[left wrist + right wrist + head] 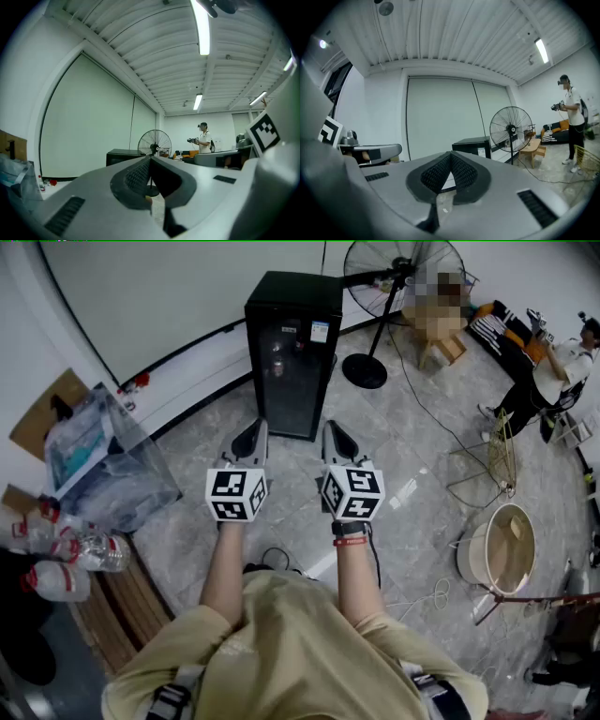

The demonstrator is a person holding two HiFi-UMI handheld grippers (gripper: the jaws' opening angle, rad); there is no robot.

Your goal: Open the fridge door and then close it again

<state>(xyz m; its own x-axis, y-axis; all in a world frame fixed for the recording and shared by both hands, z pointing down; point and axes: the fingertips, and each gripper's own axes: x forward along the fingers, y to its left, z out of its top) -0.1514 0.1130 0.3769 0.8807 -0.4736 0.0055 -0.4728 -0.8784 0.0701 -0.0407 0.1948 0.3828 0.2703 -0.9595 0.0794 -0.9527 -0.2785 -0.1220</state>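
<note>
My left claw (pixel 250 431) and right claw (pixel 337 433) are each pressed together on nothing and held level side by side, aimed at the fridge (pixel 292 362), which stands door shut by the wall, well ahead, probably lining up my approach.

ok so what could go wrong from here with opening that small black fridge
Both the left gripper and the right gripper are shut and short of the small black glass-door fridge; unless one opens, it may slide off the door.
The black pedestal fan stands close beside the fridge; a swinging door or arm could knock it.
A thin dark cable trails away from the fan's base, a possible trip when stepping closer.
</note>
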